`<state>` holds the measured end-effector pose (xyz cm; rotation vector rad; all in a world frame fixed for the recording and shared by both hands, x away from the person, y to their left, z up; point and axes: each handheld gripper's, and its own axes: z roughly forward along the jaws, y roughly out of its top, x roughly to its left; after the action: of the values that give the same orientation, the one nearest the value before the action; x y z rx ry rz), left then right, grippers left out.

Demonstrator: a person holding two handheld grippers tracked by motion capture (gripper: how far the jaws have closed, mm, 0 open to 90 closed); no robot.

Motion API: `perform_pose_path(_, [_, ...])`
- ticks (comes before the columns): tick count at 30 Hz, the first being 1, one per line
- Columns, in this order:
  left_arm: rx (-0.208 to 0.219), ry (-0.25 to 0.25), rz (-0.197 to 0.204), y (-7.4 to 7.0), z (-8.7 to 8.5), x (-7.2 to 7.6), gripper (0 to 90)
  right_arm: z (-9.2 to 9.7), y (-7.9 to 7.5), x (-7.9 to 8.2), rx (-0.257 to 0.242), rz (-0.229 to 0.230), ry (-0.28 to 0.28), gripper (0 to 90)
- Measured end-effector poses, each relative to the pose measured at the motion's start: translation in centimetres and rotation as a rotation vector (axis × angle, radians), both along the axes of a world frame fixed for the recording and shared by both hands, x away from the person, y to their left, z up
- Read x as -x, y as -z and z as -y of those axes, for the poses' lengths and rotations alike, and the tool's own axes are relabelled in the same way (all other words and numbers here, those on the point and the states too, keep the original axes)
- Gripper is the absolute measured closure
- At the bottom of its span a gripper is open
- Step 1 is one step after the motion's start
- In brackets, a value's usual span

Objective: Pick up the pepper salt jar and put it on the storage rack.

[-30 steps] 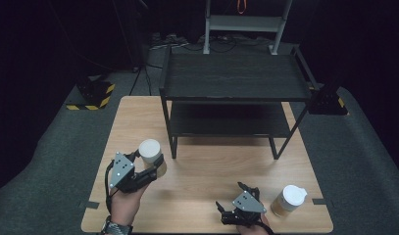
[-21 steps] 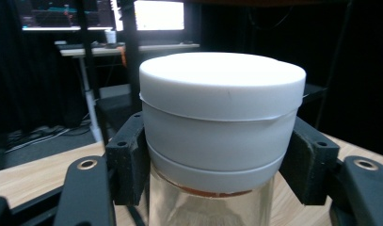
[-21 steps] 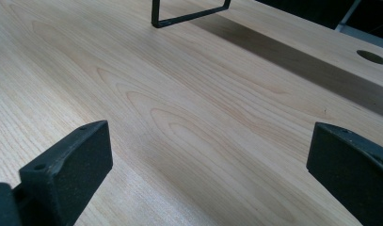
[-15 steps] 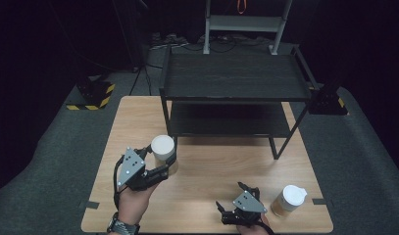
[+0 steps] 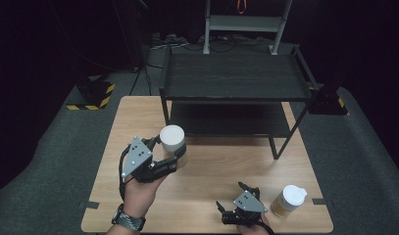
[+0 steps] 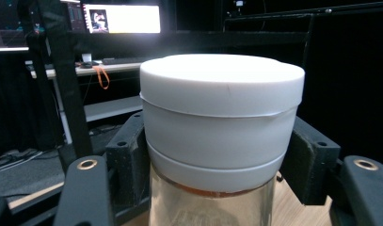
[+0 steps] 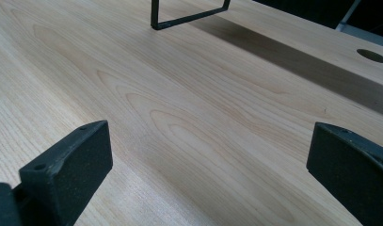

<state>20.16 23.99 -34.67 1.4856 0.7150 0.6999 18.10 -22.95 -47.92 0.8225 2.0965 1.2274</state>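
Cup (image 5: 172, 145) with a white lid sits clamped between the left gripper (image 5: 173, 157) jaws, raised off the table (image 5: 211, 196) before the black shelf (image 5: 235, 78). Transport seems underway; next comes a level placement. The right gripper (image 5: 232, 209) rests open, empty.

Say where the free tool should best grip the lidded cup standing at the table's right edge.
Probably around the tan body below the white lid of the cup, coming in level from its left, where the open right tool lies: the cup stands upright and its round wall fits between the jaws.
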Motion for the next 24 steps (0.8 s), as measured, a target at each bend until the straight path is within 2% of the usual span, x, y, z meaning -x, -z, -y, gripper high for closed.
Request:
perform_pose_path(6, [-0.008,0.005,0.015,-1.3,0.4,-0.3,34.4,0.0,0.0,0.0,-0.001,-0.002,0.001,0.0])
perform_pose_path(13, [0.016,0.013,0.017,-2.9,0.6,-1.3,34.3,0.1,0.0,0.0,-0.005,-0.001,0.001,0.0])
perform_pose_path(15, [0.016,0.013,0.019,-3.0,0.7,-1.3,34.3,0.1,0.0,0.0,-0.006,-0.002,0.001,0.0])
perform_pose_path(21, [0.016,0.021,0.031,-4.7,1.2,-2.0,34.3,0.2,0.0,0.0,-0.01,-0.003,0.002,0.0])
perform_pose_path(24, [0.041,0.027,0.036,-5.6,1.2,-2.5,34.3,0.2,0.0,-0.1,-0.013,-0.005,0.003,0.0])
